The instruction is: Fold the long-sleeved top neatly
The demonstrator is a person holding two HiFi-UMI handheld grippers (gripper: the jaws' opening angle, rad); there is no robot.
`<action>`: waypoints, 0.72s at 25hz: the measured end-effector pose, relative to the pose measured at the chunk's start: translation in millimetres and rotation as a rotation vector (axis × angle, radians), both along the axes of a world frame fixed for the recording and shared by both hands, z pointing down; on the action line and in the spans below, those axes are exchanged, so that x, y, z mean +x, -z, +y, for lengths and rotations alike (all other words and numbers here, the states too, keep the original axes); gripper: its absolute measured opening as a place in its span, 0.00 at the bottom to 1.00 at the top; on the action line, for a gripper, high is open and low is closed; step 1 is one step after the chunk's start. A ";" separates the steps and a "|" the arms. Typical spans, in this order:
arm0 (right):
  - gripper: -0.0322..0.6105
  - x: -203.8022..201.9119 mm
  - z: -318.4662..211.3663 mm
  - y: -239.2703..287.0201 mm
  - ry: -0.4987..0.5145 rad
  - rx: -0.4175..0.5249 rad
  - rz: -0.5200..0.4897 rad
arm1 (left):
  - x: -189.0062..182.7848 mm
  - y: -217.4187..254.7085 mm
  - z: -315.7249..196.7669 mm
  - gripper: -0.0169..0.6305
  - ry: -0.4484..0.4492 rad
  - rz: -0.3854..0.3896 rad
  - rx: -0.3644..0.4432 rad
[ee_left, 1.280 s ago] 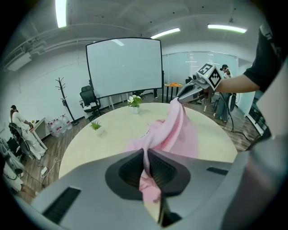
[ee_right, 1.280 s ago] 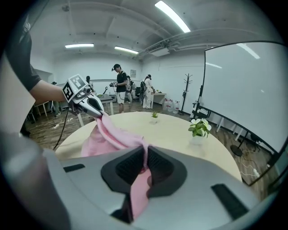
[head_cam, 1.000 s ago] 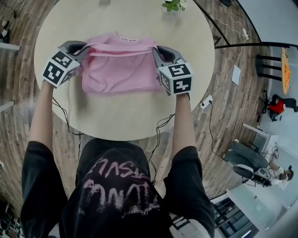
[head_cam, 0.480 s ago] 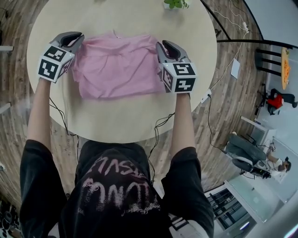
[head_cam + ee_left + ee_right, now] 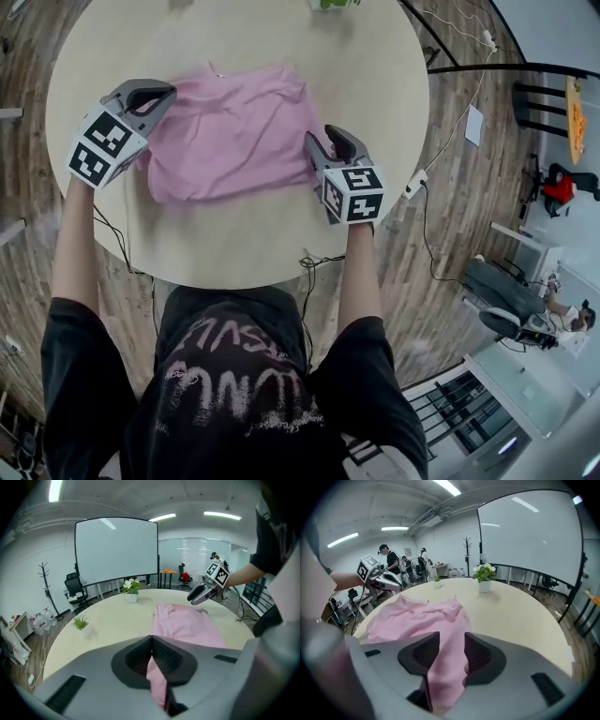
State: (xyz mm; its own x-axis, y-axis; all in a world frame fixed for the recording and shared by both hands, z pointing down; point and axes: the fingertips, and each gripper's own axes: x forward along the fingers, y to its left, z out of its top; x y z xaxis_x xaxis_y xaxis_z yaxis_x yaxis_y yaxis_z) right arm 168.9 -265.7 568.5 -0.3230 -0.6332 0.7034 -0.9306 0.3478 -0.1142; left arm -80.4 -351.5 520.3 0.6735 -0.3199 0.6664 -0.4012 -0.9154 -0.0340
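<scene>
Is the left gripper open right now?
No, in the left gripper view the left gripper has its jaws pressed together on a fold of the pink top.

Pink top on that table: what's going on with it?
A person is folding the pink top on a round table, using a hand-held gripper in each hand. The left hand-held gripper is shut on the cloth at the top's left edge. The right hand-held gripper has just been opening its jaws; cloth lies between them, no longer pinched. The top looks folded into a rough rectangle.
</scene>
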 end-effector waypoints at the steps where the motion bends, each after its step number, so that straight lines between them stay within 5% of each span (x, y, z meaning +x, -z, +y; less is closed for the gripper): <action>1: 0.32 1.2 7.4 -3.8 -0.009 -0.009 -0.019 | 11.2 1.6 2.5 0.04 -0.033 -0.002 0.001; 9: 0.39 21.1 37.5 -35.2 -0.040 -0.085 -0.079 | 124.1 3.2 4.3 0.05 -0.357 -0.150 0.109; 14: 0.43 22.8 59.0 -54.6 -0.045 -0.130 -0.142 | 189.4 -24.7 17.8 0.25 -0.556 -0.256 0.173; 18: 0.43 25.9 63.2 -59.5 -0.051 -0.130 -0.192 | 224.1 -47.0 20.0 0.30 -0.637 -0.300 0.199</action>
State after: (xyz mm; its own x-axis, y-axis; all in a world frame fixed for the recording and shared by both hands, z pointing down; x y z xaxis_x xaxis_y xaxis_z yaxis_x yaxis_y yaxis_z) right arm 194.7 -202.5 628.0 -0.4285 -0.5598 0.7092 -0.9035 0.2716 -0.3315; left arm 143.7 -331.6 567.3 0.5672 -0.0611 0.8213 0.2598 -0.9331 -0.2489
